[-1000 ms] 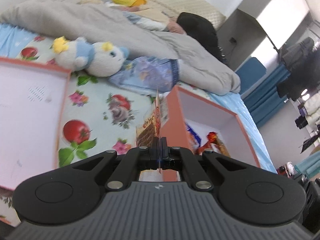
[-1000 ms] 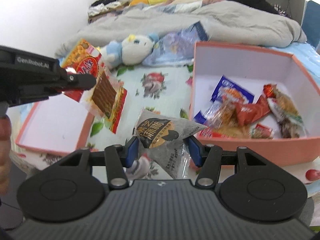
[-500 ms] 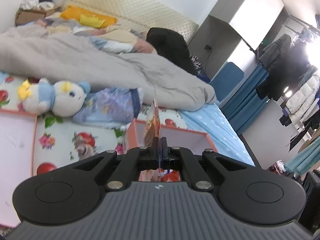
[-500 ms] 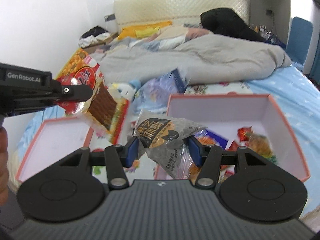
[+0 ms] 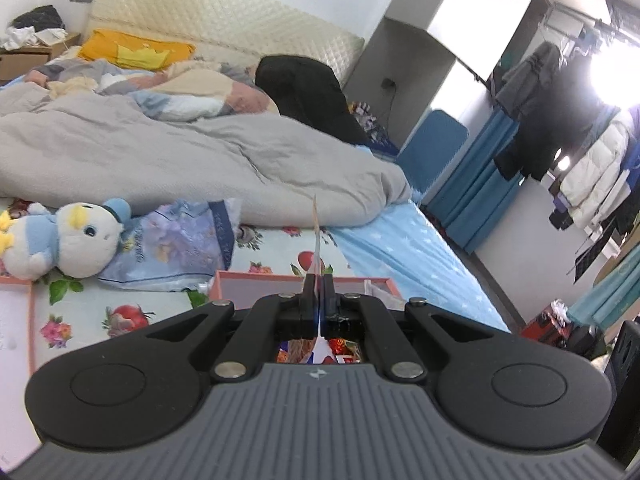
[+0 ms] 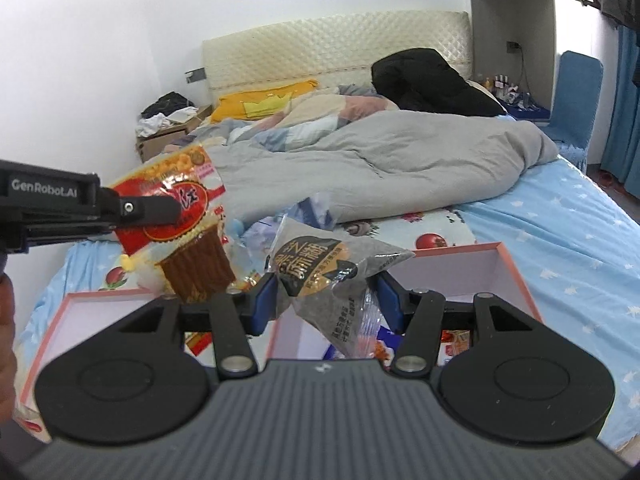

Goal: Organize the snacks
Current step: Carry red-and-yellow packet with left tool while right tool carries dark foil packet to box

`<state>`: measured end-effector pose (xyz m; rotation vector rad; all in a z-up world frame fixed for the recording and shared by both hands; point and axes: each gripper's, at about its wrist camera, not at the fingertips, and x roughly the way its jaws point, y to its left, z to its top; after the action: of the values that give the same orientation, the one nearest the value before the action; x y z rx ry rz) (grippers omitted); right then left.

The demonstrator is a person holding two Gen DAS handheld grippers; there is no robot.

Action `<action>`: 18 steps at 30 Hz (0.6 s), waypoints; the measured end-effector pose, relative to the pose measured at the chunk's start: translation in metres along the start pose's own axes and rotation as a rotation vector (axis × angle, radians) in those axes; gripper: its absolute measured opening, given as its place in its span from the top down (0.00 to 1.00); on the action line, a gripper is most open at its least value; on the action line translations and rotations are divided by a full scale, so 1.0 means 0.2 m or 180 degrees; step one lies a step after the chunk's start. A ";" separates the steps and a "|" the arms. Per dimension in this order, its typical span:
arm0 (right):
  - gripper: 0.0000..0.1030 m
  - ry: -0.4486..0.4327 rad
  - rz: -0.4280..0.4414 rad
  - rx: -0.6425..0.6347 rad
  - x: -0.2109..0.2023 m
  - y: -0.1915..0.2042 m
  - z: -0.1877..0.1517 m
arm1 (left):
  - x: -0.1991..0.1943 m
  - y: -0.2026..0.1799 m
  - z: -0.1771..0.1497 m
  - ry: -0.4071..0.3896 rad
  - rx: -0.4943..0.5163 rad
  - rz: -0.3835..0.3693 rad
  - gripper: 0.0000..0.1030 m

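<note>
Two handheld grippers hang above a pink box (image 6: 516, 276) on a bed. The left gripper (image 6: 176, 210), jaws pressed together, pinches a red and yellow snack packet (image 6: 188, 236) above and left of the box. The right gripper (image 6: 326, 300) clamps a grey snack bag (image 6: 320, 276) over the box's near left corner. More snacks (image 6: 452, 340) lie inside the box.

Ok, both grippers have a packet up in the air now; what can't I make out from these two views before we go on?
- Pink box contents: right wrist view, mostly hidden behind the right gripper and its grey sesame packet.
- Red-and-yellow packet: left wrist view shows it only edge-on in the shut left gripper.
- Box lid: cut off by the gripper body in both views.
- Small print on the grey packet: too small.
</note>
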<state>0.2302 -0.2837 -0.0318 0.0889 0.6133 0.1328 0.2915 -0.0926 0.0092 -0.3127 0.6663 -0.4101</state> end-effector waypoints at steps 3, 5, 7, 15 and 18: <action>0.45 0.0058 -0.0079 -0.0002 0.06 -0.07 -0.02 | 0.14 -0.02 -0.01 0.0123 0.0014 -0.0005 0.99; 0.45 0.0118 -0.0104 0.0009 0.11 -0.11 -0.04 | 0.24 -0.04 -0.03 0.0217 0.0036 0.0005 0.99; 0.45 0.0185 -0.0126 0.0038 0.15 -0.16 -0.06 | 0.34 -0.05 -0.05 0.0325 0.0060 0.0021 0.99; 0.45 0.0473 -0.0214 0.0123 0.34 -0.33 -0.18 | 0.72 -0.04 -0.15 0.0721 0.0056 0.0080 0.99; 0.45 0.0559 -0.0243 0.0130 0.40 -0.38 -0.22 | 0.83 -0.03 -0.19 0.0850 0.0054 0.0108 0.99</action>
<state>0.2772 -0.3448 -0.1227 0.0937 0.7939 0.0544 0.3837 -0.1797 -0.1044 -0.2319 0.9274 -0.4289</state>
